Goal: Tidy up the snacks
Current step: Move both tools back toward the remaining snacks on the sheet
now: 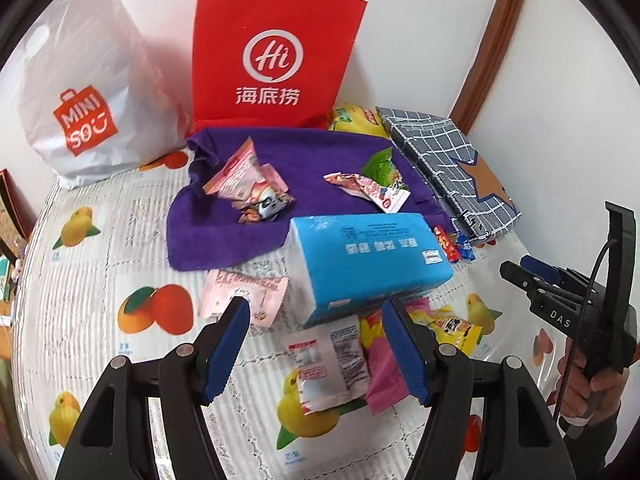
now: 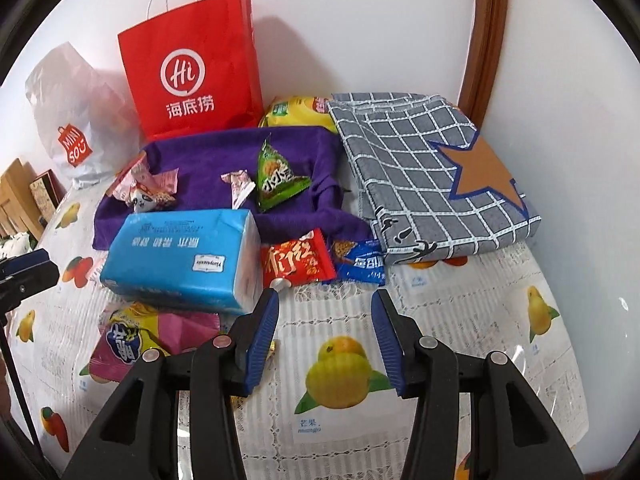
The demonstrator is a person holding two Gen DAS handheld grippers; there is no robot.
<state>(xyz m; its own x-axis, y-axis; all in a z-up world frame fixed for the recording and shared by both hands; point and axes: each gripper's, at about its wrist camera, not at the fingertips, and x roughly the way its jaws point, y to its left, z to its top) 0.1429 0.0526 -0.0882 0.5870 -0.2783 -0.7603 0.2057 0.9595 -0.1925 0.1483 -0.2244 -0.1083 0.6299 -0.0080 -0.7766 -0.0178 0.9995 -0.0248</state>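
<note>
My left gripper [image 1: 315,309] is open, low over the fruit-print tablecloth [image 1: 132,380], with its tips at the near edge of a blue tissue pack [image 1: 368,260]. Under and just past its fingers lie a white snack packet [image 1: 326,364], a magenta packet [image 1: 382,372] and a yellow one [image 1: 456,328]. A pale pink packet [image 1: 240,294] lies left of the tissue pack. My right gripper [image 2: 325,300] is open with nothing between its fingers, just short of a red snack packet [image 2: 296,264] and a blue one [image 2: 360,266]. A purple cloth [image 2: 296,220] carries a green triangular packet [image 2: 276,178] and pink packets [image 2: 160,186].
A red paper bag [image 2: 192,68] and a white Miniso bag [image 2: 72,112] stand against the back wall. A folded grey checked fabric box [image 2: 420,176] with a star lies at the right, a yellow chip bag [image 2: 300,110] behind the cloth. A person's hand [image 1: 588,384] holds the right gripper.
</note>
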